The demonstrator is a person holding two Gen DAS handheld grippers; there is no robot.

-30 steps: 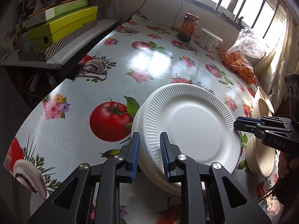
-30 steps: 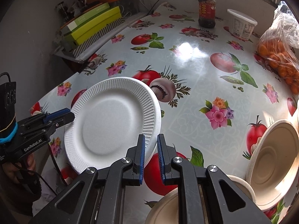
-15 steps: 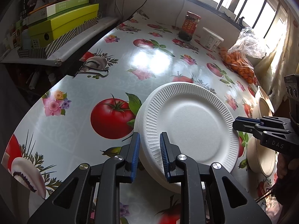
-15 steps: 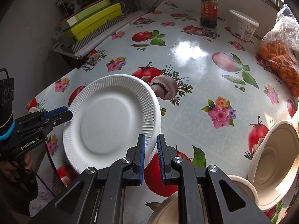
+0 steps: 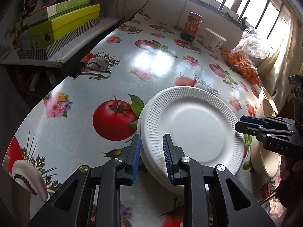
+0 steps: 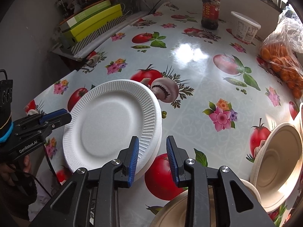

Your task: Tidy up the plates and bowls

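A stack of white ribbed foam plates [image 5: 191,130] lies on the tomato-print tablecloth [image 5: 113,79]; it also shows in the right wrist view [image 6: 111,124]. My left gripper [image 5: 151,156] straddles the stack's near rim with its blue pads apart. My right gripper [image 6: 153,158] stands open at the stack's other rim, holding nothing. Beige bowls [image 6: 278,149] lie at the right, one [image 6: 181,211] under my right gripper.
A sauce jar [image 5: 191,26], a white tub [image 5: 215,41] and a bag of oranges [image 5: 244,64] stand at the far side. Green boxes [image 5: 62,24] sit on a ledge at the left. A binder clip [image 5: 94,71] grips the table's left edge.
My right gripper has opened and let go of the plates' rim. My left gripper's pads have spread a little. The stack now rests lower on the table.
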